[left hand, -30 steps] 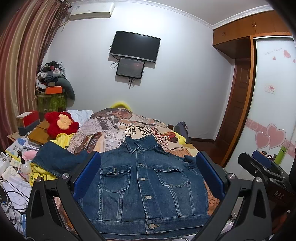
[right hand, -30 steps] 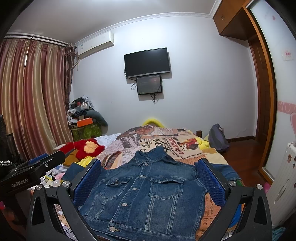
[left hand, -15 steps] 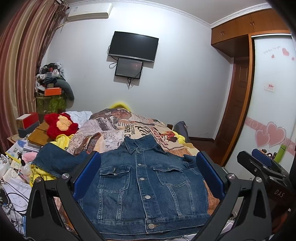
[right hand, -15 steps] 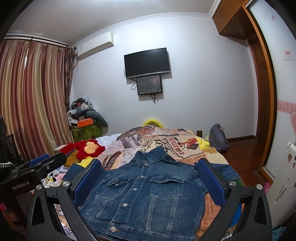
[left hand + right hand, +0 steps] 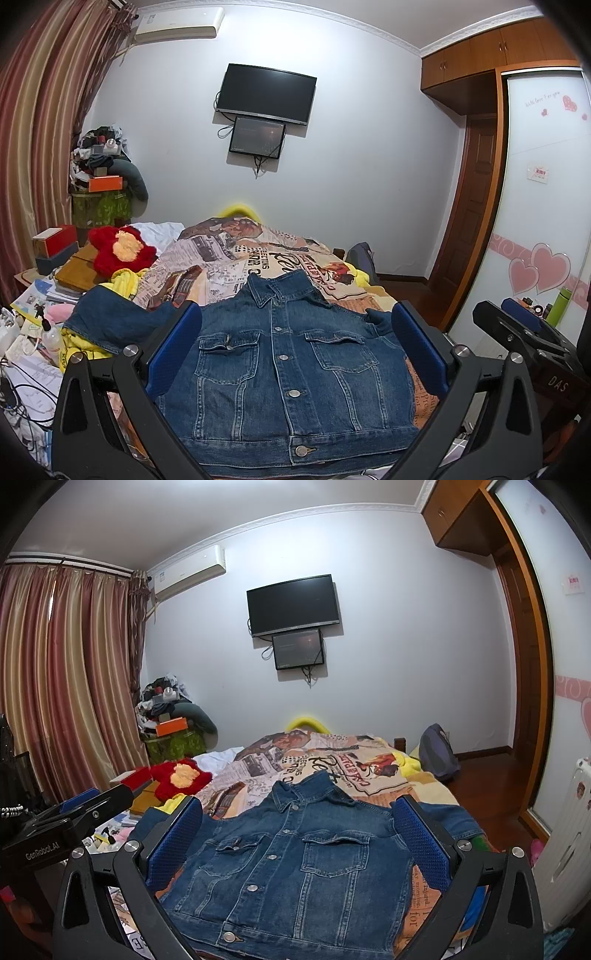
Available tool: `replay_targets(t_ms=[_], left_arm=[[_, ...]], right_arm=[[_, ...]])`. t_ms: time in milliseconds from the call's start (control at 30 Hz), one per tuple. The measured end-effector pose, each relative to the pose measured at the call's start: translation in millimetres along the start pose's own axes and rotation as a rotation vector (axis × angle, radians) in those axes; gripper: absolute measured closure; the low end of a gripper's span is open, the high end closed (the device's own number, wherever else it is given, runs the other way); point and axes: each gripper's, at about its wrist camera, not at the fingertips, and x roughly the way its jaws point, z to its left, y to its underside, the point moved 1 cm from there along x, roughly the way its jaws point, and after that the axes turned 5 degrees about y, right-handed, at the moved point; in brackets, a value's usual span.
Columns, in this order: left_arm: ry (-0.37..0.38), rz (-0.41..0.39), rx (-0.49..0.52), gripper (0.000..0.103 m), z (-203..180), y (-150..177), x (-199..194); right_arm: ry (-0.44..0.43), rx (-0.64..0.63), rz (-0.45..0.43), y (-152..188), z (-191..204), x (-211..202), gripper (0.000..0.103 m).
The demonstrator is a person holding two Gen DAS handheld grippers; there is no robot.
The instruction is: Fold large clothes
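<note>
1. Left wrist view: the left gripper (image 5: 295, 350) is held with its blue pads (image 5: 173, 350) spread wide, nothing between them.
2. The denim jacket (image 5: 288, 369) is seen ahead of and below those pads, laid flat and buttoned on the printed bedspread (image 5: 236, 258), collar away from the gripper.
3. One sleeve (image 5: 118, 321) is spread out to the gripper's left.
4. Right wrist view: the right gripper (image 5: 295, 834) is likewise held wide and empty above the jacket.
5. A red plush toy (image 5: 181, 779) is seen far left of it.
</note>
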Motion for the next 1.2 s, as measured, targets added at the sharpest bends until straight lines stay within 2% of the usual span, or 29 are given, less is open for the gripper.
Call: replay_targets(t_ms=[833, 1200], left_arm=[[-0.006, 0.009, -0.006, 0.000, 5.7, 1.1, 0.3], [-0.037, 0.015, -0.007, 0.000, 21.5, -3.3, 19.6]], right_arm=[[0.001, -0.003, 0.005, 1.7, 1.1, 0.9, 0.000], [-0.010, -0.031, 0.036, 3.5, 7.6, 29.5, 0.000]])
